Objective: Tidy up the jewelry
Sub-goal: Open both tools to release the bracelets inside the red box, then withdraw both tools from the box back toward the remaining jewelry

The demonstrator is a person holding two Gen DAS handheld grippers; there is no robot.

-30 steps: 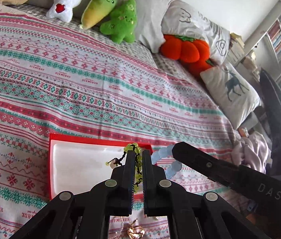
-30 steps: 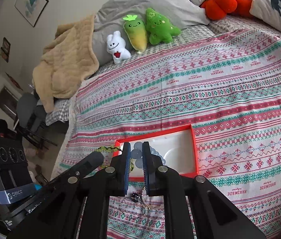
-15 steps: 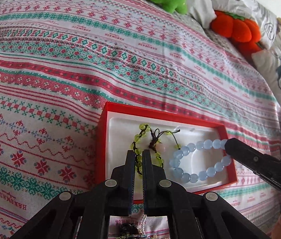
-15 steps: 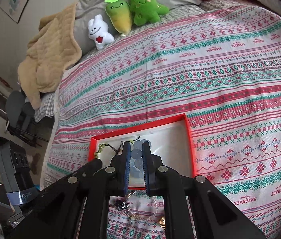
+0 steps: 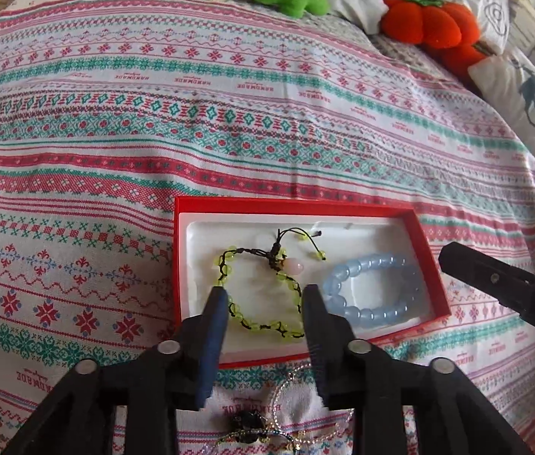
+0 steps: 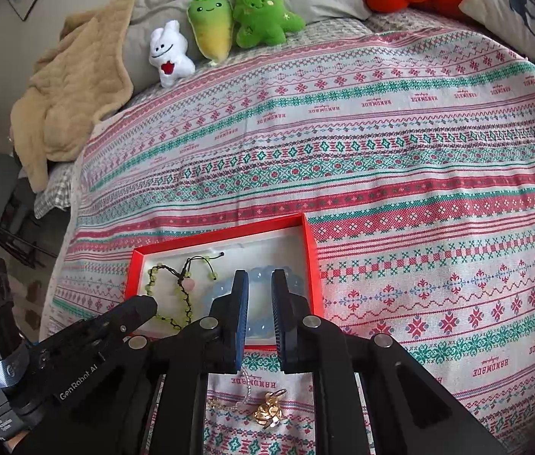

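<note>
A red box [image 5: 294,203] with white lining sits on the patterned bedspread. In it lie a green bead bracelet on black cord [image 5: 256,265] at the left and a pale blue bead bracelet [image 5: 366,288] at the right. My left gripper [image 5: 263,294] hovers over the green bracelet, its jaws opening and apart from the beads. My right gripper [image 6: 260,278] is over the blue bracelet [image 6: 256,276]. Its jaws are opening slightly with a narrow gap, and the beads lie loose on the lining below.
Loose jewelry lies on the bedspread in front of the box: a gold charm [image 6: 269,411], a thin pearl chain [image 5: 286,390] and a dark beaded piece [image 5: 248,421]. Plush toys [image 6: 229,26], pillows, an orange pumpkin cushion [image 5: 427,24] and a beige blanket [image 6: 74,87] line the bed's far end.
Both grippers came down over the box. The left jaws spread and the green bracelet now lies in the box. The blue bracelet lies flat beside it, and the right jaws parted a little.
</note>
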